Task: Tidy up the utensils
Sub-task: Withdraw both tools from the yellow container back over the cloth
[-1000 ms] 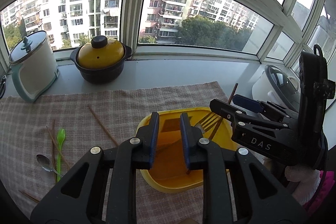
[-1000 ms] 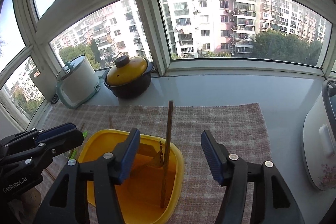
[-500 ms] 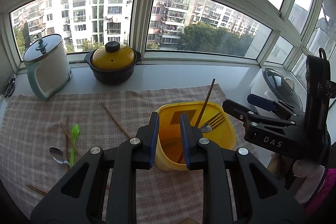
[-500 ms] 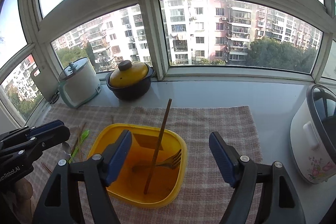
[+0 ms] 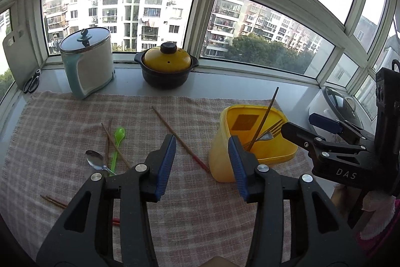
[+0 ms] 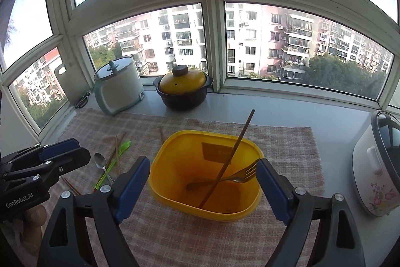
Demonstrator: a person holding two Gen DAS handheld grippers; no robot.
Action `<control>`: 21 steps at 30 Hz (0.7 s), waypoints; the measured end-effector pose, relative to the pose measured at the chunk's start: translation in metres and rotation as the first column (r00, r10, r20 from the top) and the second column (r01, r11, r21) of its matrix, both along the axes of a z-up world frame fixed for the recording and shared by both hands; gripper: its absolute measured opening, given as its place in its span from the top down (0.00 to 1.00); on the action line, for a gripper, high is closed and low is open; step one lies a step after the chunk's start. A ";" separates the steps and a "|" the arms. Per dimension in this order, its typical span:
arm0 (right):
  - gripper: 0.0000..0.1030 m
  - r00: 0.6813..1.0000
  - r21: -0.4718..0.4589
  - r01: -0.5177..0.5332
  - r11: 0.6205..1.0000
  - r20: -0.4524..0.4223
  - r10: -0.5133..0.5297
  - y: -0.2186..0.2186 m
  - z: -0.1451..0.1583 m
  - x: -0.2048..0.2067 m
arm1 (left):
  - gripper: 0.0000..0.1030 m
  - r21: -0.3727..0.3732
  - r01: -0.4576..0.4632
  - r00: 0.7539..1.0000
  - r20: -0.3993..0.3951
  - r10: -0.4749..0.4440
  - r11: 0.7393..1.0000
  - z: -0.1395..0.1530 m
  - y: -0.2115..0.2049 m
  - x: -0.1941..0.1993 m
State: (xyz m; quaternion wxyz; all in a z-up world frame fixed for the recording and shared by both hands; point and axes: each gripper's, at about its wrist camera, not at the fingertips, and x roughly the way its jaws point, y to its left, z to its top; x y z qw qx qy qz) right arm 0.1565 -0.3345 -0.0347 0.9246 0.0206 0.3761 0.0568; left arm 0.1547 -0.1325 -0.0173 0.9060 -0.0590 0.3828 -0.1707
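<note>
1. The left gripper [image 5: 202, 164] has just been opening; its blue pads stand apart with nothing between them, above the checked cloth [image 5: 62, 126] on the desk.
2. The right gripper [image 6: 202, 188] has also just been widening and is spread wide and empty, one pad on either side of the yellow tub [image 6: 175, 182] in its view, neither pressing on the tub (it hangs over the near rim).
3. Done so far, as I judge it: the tub holds a fork [image 6: 240, 175] and one chopstick [image 6: 237, 144], which leans up out over the far rim.
4. Left on the cloth to the left of the tub: a long chopstick [image 5: 175, 135] lying just beside it, then a green plastic spoon [image 5: 118, 143], a metal spoon [image 5: 94, 162] and more chopsticks [image 5: 110, 137] crossed in a small cluster.
5. Another chopstick pair [image 5: 53, 202] lies nearer, at the left.
6. Most of the job remains, I reckon; the lone chopstick is closest to the left gripper.
</note>
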 end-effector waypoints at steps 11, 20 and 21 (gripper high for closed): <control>0.14 0.998 0.017 -0.063 0.998 -0.008 0.063 0.036 -0.009 -0.009 | 0.56 0.001 -0.157 0.985 -0.066 0.157 0.988 -0.026 0.081 -0.024; 0.14 0.974 -0.027 -0.223 0.975 -0.053 0.221 0.088 -0.024 0.000 | 0.56 0.002 -0.336 0.923 -0.198 0.330 0.942 -0.066 0.164 -0.044; 0.14 0.969 -0.027 -0.242 0.970 -0.062 0.240 0.094 -0.027 0.002 | 0.56 0.001 -0.353 0.914 -0.213 0.345 0.936 -0.071 0.172 -0.047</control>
